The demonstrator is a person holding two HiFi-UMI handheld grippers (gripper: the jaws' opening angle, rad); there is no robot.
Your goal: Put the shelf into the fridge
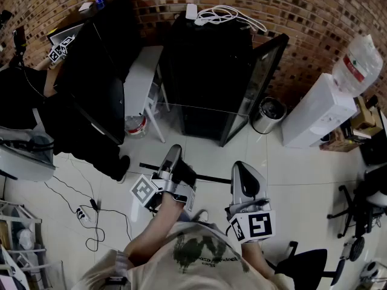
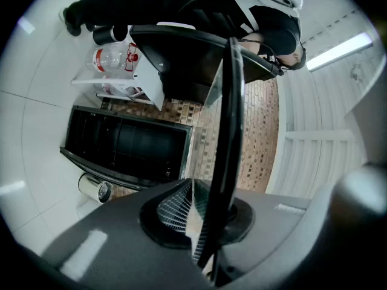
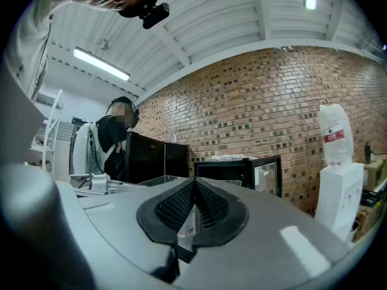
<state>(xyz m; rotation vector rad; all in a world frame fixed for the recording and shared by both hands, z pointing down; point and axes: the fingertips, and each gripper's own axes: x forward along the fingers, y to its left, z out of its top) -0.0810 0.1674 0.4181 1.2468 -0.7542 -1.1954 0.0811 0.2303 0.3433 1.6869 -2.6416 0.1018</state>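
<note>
I hold the shelf (image 1: 211,178) with both grippers, in the air above the floor (image 1: 290,180). My left gripper (image 1: 172,157) has its jaws pressed on the dark edge rail of the shelf, at the 9 o'clock end. My right gripper (image 1: 243,171) is clamped on the glass at the 3 o'clock end. The clear pane reaches toward 12 o'clock, where the black fridge (image 1: 208,71) stands with its door (image 1: 263,77) open. The shelf is not yet inside. Its far edge is near the fridge front, but I cannot tell if they touch.
</note>
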